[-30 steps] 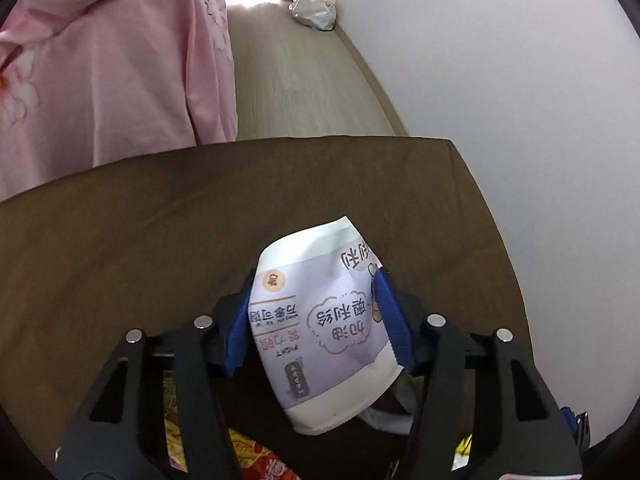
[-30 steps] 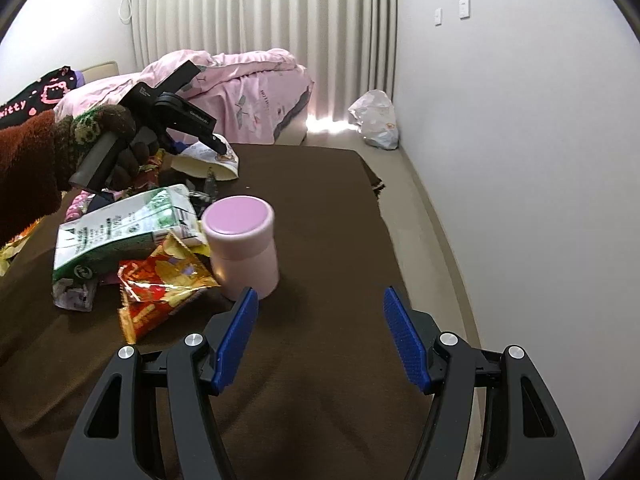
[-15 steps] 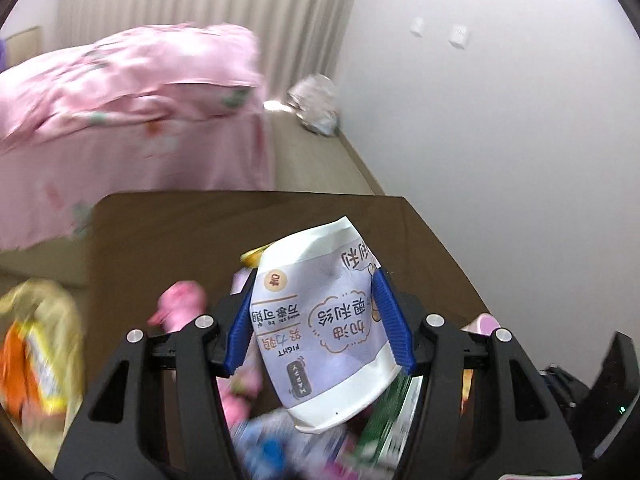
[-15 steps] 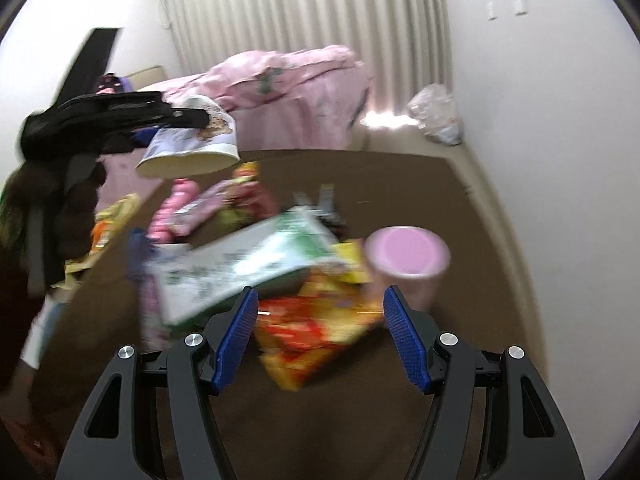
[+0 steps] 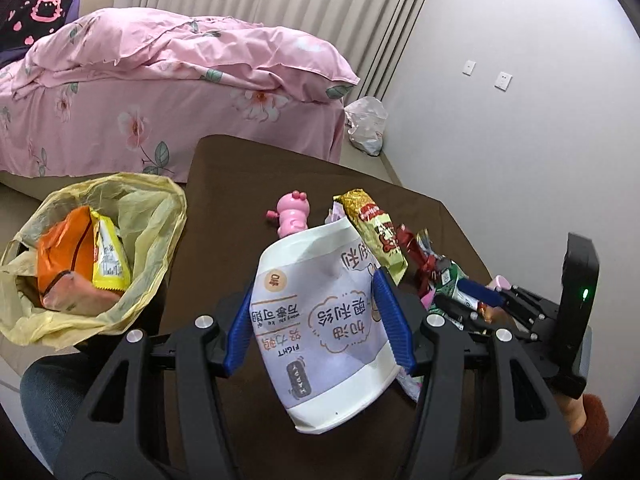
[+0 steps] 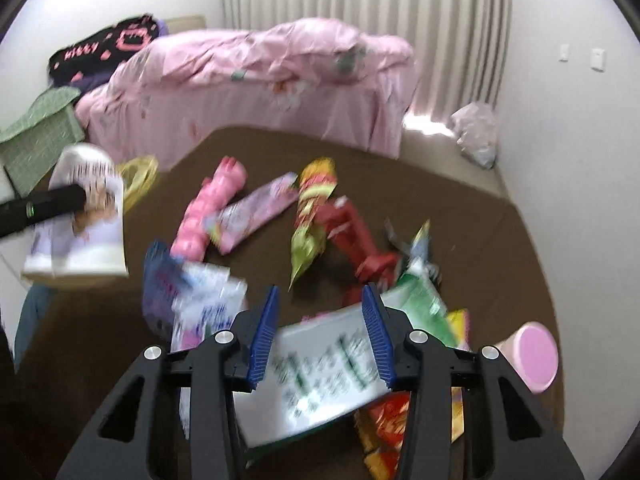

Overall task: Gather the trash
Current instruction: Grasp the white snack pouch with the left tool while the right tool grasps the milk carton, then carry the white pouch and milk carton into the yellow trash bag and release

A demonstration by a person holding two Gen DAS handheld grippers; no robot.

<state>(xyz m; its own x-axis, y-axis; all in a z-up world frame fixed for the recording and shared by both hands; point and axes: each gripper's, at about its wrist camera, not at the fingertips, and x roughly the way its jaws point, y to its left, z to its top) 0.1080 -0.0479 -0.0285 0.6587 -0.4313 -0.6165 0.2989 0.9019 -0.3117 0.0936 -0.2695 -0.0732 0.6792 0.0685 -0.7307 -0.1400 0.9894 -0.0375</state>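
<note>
Two grippers work over one brown-covered table [image 5: 224, 168]. Nearest in the left wrist view, the left gripper [image 5: 316, 320] is clamped on one crushed paper cup [image 5: 320, 320], both blue pads pressing its sides, jaws about half apart. At ten o'clock from the cup sits one yellow trash bag [image 5: 152, 216], open, with two wrappers inside, one orange [image 5: 64, 256] and one yellow [image 5: 108, 256]. At twelve o'clock lies one pink toy [image 5: 292, 216]; at one o'clock, one gold snack packet [image 5: 376, 232].

In the blurred right wrist view, the right gripper [image 6: 322, 332] has its jaws closing around one white-and-green carton [image 6: 320, 376] lying between them; whether the pads touch it I cannot tell. One pink-lidded container [image 6: 536, 356] lies at three o'clock. Farther off, one pink bed [image 5: 160, 80] stands at twelve o'clock.
</note>
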